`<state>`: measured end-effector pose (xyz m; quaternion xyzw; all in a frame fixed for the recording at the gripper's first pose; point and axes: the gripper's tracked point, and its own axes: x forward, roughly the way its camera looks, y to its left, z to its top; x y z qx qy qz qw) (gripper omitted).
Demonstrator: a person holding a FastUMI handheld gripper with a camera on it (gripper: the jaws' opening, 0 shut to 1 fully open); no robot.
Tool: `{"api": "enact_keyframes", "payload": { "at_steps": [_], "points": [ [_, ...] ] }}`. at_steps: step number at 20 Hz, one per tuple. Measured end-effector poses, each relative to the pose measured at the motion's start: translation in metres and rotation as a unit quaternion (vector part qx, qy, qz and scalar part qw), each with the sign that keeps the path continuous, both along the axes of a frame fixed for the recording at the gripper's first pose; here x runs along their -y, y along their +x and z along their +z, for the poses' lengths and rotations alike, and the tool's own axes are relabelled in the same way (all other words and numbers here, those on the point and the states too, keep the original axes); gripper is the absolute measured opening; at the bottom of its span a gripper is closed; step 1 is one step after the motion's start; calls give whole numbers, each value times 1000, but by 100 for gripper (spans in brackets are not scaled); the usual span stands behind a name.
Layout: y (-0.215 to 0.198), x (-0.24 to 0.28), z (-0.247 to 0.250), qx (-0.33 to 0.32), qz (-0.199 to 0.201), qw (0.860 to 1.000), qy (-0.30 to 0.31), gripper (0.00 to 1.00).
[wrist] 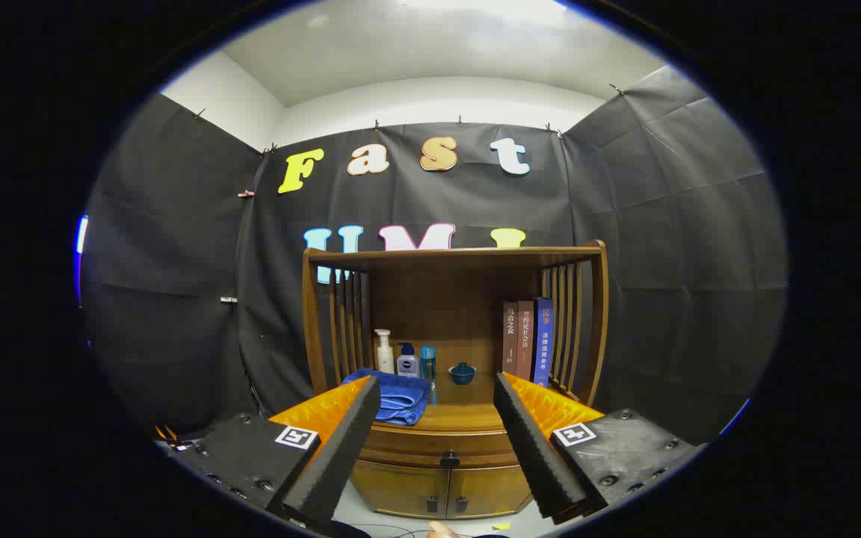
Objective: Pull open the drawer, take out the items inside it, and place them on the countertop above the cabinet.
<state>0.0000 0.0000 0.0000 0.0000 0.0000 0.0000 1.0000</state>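
Observation:
A wooden cabinet point(453, 314) with a slatted hutch stands against the booth wall, some way beyond my fingers. Its drawer point(438, 447) is closed, with a small dark knob point(449, 457) at the centre, seen between my two fingers. The countertop point(460, 417) lies just above the drawer. My gripper point(438, 392) is open, fingers wide apart with nothing between them, held off from the cabinet front. What lies inside the drawer is hidden.
On the countertop sit a folded blue towel point(397, 396), a white pump bottle point(383, 351), a blue-capped bottle point(408, 361), a teal tube point(428, 362), a small teal lidded bowl point(463, 373) and three upright books point(528, 340). Two lower doors point(445, 489) are closed.

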Motion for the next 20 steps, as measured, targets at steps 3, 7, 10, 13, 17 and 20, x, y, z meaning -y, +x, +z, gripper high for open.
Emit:
{"api": "enact_keyframes", "payload": {
  "at_steps": [3,7,10,13,17,20],
  "points": [
    [2,-1,-3,-4,-3,1000,3,99],
    [5,-2,-6,-11,-7,1000,2,98],
    [6,-4,-5,-13,-7,1000,-1,98],
    [9,-6,-5,-10,-6,1000,-2,98],
    [14,-5,-10,-16,-8,1000,-4,98],
    [16,-5,-11,-18,-8,1000,-2,99]
  ]
}}
